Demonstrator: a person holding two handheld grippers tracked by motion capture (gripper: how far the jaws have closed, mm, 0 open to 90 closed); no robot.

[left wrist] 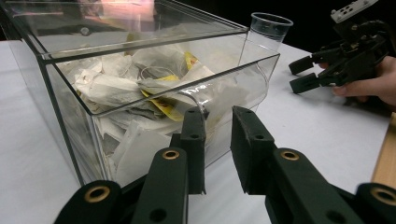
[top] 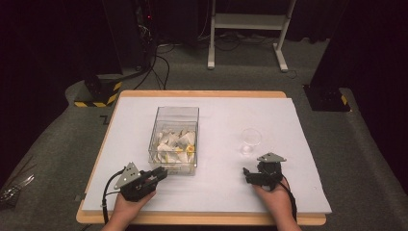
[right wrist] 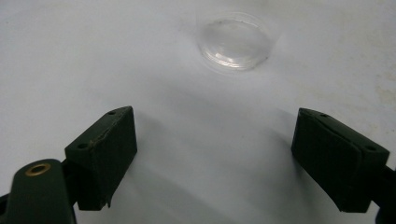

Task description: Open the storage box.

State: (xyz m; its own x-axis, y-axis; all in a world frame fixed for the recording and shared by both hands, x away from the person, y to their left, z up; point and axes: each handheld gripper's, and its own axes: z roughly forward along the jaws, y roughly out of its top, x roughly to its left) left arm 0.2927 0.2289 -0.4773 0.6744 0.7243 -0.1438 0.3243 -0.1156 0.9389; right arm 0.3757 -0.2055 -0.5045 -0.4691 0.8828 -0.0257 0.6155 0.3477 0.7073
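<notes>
Although the clear box (top: 176,139) of tea-bag sachets (top: 177,144) stands mid-table, its near wall lies just ahead of the left gripper (top: 161,173), whose jaws point at the box's near left corner. In the left gripper view those jaws are drawn close together with a narrow gap and nothing between them, the box wall (left wrist: 154,140) right beyond their tips. To the right, well apart from the box, the empty clear plastic cup (top: 250,140) stands just beyond the right gripper (top: 246,174), which rests with jaws spread wide and empty. So the left hand is nearer the sachets; I judge it must rise over the rim.
</notes>
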